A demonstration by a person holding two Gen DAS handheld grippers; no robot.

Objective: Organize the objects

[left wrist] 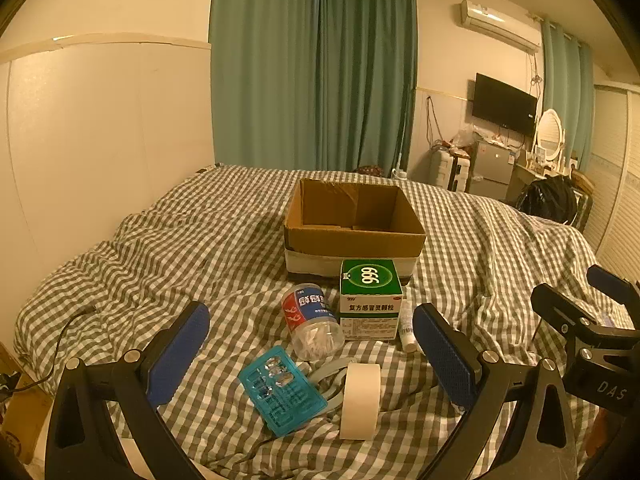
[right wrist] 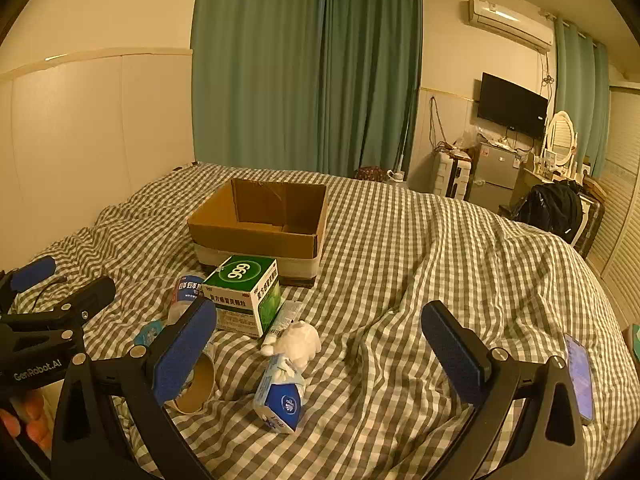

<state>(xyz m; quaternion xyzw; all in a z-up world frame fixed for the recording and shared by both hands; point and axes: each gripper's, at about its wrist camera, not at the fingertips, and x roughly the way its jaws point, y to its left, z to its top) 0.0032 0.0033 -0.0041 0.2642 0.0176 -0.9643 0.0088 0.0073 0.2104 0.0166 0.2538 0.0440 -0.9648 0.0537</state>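
Both tools (left tool [left wrist: 312, 356], right tool [right wrist: 320, 354]) hover agape over clutter.

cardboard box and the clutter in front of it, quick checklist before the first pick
1. Box open, nothing seen inside: ok.
2. Left gripper open, holding nothing: ok.
3. Right gripper open, holding nothing: ok.
4. Tape roll between the left fingers' line, standing on edge: ok.
5. Green carton close against the box front, tube beside it: not ok.
6. Tissue pack free of neighbours: ok.
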